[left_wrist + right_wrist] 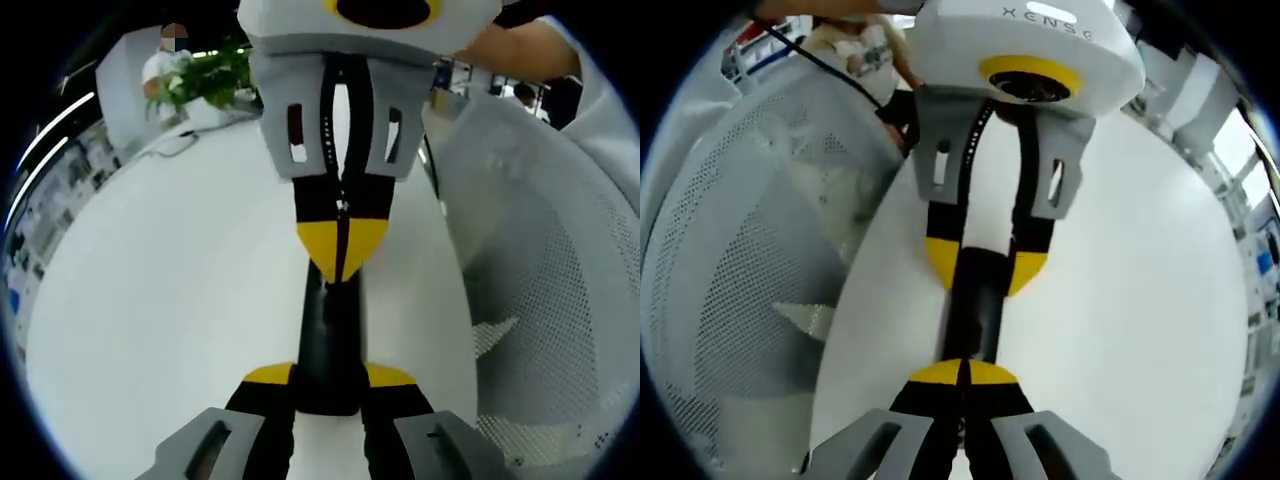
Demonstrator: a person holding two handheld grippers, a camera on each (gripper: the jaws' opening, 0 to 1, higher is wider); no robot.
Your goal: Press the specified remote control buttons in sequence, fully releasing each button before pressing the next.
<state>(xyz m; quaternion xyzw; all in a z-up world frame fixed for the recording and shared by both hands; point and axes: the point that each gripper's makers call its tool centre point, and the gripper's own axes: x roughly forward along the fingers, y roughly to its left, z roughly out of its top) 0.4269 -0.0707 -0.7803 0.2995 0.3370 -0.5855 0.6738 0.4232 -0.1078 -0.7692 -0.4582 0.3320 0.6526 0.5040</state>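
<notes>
While clamped between the left gripper fingers above the white table, black remote control lies lengthwise; right gripper fingertips pressed together on its far end. Mesh-sleeved arm alongside.

Both views look down, close, at the remote on the white counter. They face each other across the remote, sharing it.

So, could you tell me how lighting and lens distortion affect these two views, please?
Left gripper view: even, bright light; the white table nearly blows out and bows from fisheye; the black remote shows no detail. Right gripper view: similar glare on the table; the mesh chair curves strongly.
</notes>
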